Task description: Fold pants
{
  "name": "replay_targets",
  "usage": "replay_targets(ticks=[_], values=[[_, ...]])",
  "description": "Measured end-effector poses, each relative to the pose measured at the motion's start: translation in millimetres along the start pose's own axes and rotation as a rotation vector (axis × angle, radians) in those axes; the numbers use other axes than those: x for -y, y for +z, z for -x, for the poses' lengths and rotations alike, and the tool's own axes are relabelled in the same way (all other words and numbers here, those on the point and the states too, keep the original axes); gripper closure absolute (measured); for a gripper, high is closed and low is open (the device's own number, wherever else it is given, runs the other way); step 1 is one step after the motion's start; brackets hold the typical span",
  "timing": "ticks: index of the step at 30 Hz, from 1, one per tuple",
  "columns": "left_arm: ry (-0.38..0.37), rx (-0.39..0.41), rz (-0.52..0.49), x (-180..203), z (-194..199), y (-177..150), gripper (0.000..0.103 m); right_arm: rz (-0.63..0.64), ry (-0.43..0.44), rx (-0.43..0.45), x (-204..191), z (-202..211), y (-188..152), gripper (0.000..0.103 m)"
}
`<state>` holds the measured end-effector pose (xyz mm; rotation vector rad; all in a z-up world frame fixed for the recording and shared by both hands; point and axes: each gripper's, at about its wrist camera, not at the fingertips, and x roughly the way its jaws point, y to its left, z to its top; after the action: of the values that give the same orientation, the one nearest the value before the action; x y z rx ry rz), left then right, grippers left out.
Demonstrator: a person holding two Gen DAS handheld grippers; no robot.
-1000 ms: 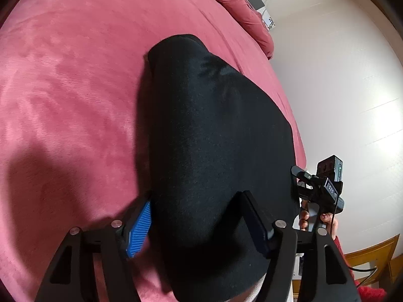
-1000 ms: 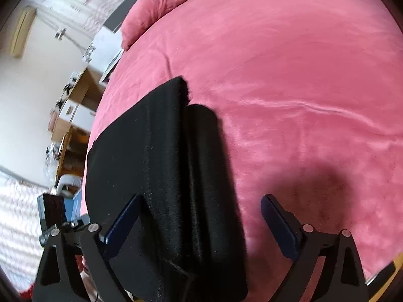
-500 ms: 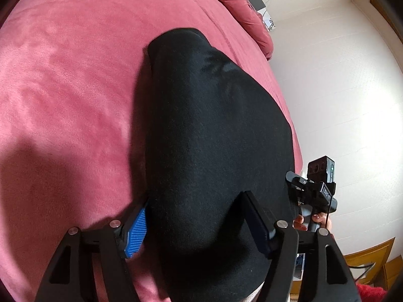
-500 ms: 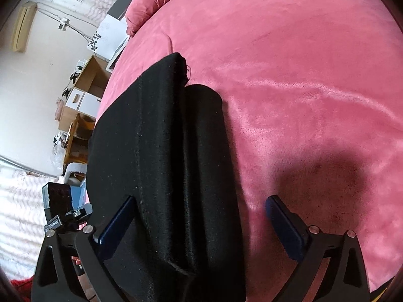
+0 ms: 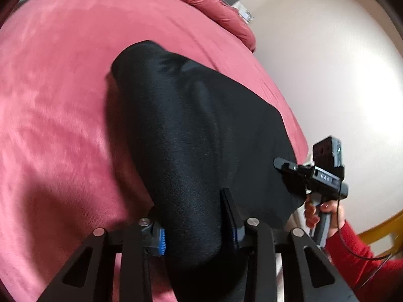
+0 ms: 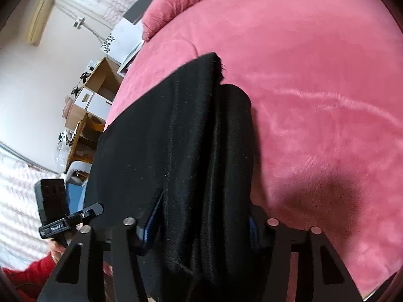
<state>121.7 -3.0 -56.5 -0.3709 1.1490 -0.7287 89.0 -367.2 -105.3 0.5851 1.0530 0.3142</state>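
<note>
Black pants (image 5: 201, 136) lie folded in layers on the pink bed (image 5: 58, 115), running from 6 o'clock up toward 11 o'clock in the left wrist view; the far end is a rounded fold, the near end sits in both tools. Left gripper (image 5: 196, 229): jaws clamped on the near edge of the pants, cloth bulging between the blue-faced pads (image 5: 161, 241); the grip sits at 6 o'clock in its own view. Right gripper (image 6: 201, 229): jaws likewise closed on a thick bunch of the pants (image 6: 176, 138), layers visibly stacked between them. In the left wrist view the right gripper (image 5: 287, 168) appears at 4 o'clock, held by a hand (image 5: 325, 211) in a red sleeve (image 5: 352, 254), beside the edge of the cloth. A pink pillow (image 5: 216, 7) lies at 12 o'clock; wooden furniture (image 6: 90, 100) stands beyond the bed at 10 o'clock in the right wrist view.
</note>
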Motion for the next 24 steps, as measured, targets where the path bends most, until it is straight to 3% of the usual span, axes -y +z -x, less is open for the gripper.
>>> replay_targets(ticks=[5,9,17,24], values=[[-0.007,0.035,-0.008,11,18,1,0.071,0.033,0.012,0.023,-23,7,0,0.052],[0.038,0.068,-0.026,9,32,4,0.071,0.068,0.044,0.029,-40,0,5,0.052],[0.172,0.17,-0.043,-5,51,11,0.071,0.079,0.156,0.038,-88,-53,33,0.052],[0.235,0.217,-0.01,-34,53,50,0.071,0.071,0.192,0.06,-116,-93,74,0.053]])
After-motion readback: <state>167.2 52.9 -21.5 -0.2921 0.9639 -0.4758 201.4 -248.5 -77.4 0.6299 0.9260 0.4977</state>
